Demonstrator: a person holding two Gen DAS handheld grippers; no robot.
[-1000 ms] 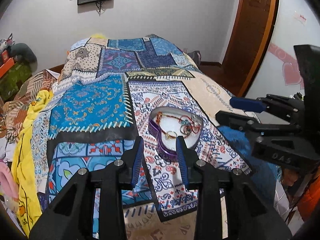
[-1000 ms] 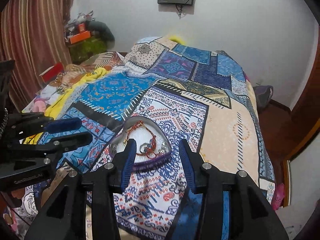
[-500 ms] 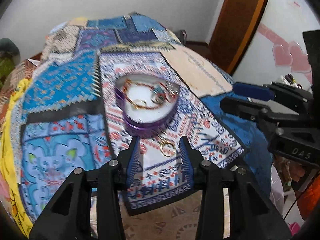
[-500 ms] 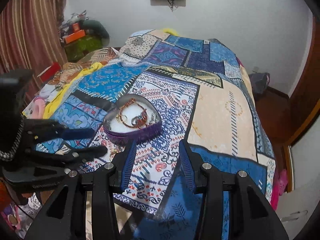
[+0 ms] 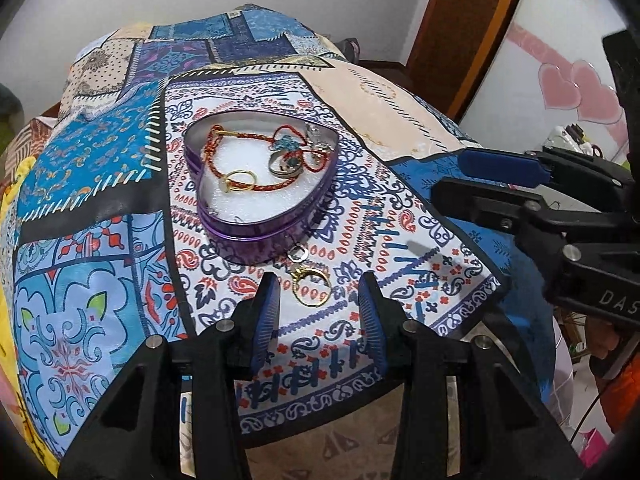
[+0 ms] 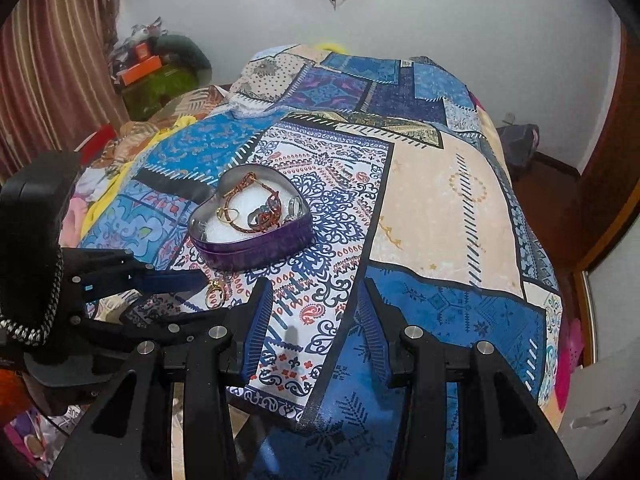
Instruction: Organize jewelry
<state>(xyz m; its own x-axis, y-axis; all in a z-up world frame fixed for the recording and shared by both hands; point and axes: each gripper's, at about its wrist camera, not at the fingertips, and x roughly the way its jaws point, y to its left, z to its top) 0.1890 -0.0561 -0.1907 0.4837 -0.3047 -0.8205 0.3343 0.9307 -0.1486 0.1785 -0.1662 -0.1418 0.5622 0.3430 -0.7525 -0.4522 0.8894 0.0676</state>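
Behind the left hand-held gripper point(image 6: 176, 280), gold ring point(image 6: 215, 295) partly hidden.

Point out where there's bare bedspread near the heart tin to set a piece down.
Free: the peach patch right of the heart tin, and the blue patch to its left. Crowded: the strip in front of the tin, where the gold ring lies between the open left gripper fingers. The right gripper hangs open nearby.
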